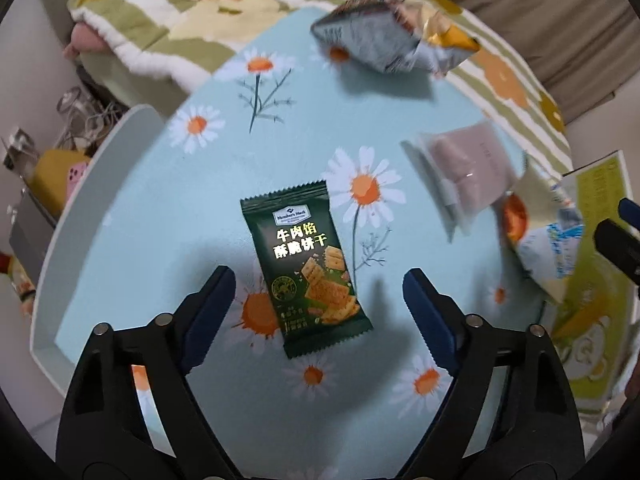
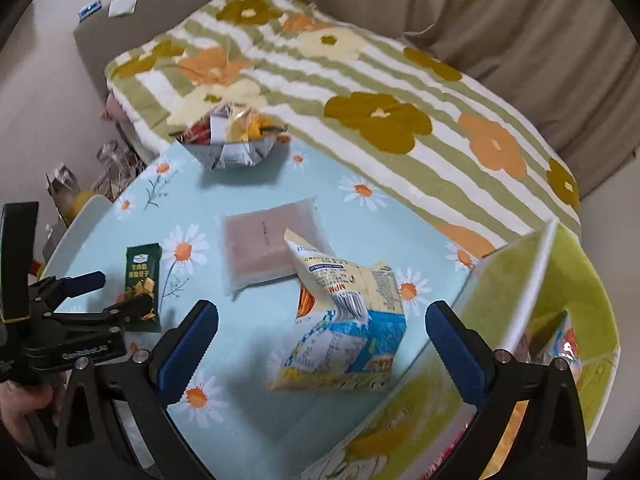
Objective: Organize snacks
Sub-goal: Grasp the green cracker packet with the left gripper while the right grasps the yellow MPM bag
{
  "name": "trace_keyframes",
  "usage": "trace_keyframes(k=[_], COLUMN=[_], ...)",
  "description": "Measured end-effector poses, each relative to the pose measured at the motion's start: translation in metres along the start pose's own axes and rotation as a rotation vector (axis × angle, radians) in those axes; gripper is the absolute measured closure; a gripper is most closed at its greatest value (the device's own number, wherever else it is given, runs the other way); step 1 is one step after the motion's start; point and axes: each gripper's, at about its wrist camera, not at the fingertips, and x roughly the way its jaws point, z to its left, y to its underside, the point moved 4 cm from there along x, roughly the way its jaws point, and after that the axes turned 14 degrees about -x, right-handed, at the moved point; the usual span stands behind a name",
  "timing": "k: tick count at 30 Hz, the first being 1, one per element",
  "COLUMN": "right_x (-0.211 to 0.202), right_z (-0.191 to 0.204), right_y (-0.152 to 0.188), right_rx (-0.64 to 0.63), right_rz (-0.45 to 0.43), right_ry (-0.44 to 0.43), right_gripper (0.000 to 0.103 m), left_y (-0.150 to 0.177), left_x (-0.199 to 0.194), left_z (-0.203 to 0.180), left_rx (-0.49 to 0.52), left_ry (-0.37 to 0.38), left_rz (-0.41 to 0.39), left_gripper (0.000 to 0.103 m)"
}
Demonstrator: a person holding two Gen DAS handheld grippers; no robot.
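Hovering my left tool (image 1: 318,292) over the dark green cracker packet (image 1: 306,268), I have its jaws spread fairly wide with a pad on either side of the packet and neither one touching it, so nothing is held. That packet lies flat on the daisy-print tabletop (image 1: 160,220), lengthwise between the pads, which I judge suits a pinch across its narrow width. My right tool (image 2: 322,344) is also open and empty, poised above the puffed yellow-and-blue snack bag (image 2: 344,340), which leans across a corner of the flat pink-filled pouch (image 2: 264,246). Just beside that bag stands the yellow-green storage box (image 2: 520,280), with at least one packet already inside, so I take it as the place the snacks are meant to go. A silver crumpled bag (image 2: 232,144) sits at the tabletop's far edge, near the flowered blanket (image 2: 380,92), well apart from both tools
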Motion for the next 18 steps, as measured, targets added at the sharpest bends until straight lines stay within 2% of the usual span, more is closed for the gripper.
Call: trace_keyframes(k=[4,7,11,13,16,18], right_x=[0.012,0.019,0.023,0.025,0.031,0.038], right_z=[-0.002,-0.006,-0.014,-0.018,-0.022,-0.024], right_y=[-0.003,-0.004,-0.003,-0.002,-0.001,-0.001], right_rx=[-0.004,-0.015,0.001,0.01,0.014,0.017], right_rz=[0.032,0.057,0.084,0.097,0.126,0.155], right_ry=[-0.014,-0.008,-0.008,-0.01,-0.025,-0.039], right_gripper=[0.0,0.0,0.0,0.0,0.0,0.0], left_y=[-0.002,-0.004,-0.002,0.001,-0.001,-0.003], left_x=[0.014,0.014,0.017,0.018,0.017,0.016], left_z=[-0.002,-0.006,-0.011,-0.015,-0.013,-0.011], left_rx=[-0.003,0.03,0.106,0.162,0.164,0.154], left_ry=[-0.025,-0.049,-0.11,-0.142,-0.138,-0.136], left_rz=[0.006,-0.011,-0.021,-0.012,0.018,0.026], left_gripper=[0.03,0.036,0.043,0.043,0.044,0.048])
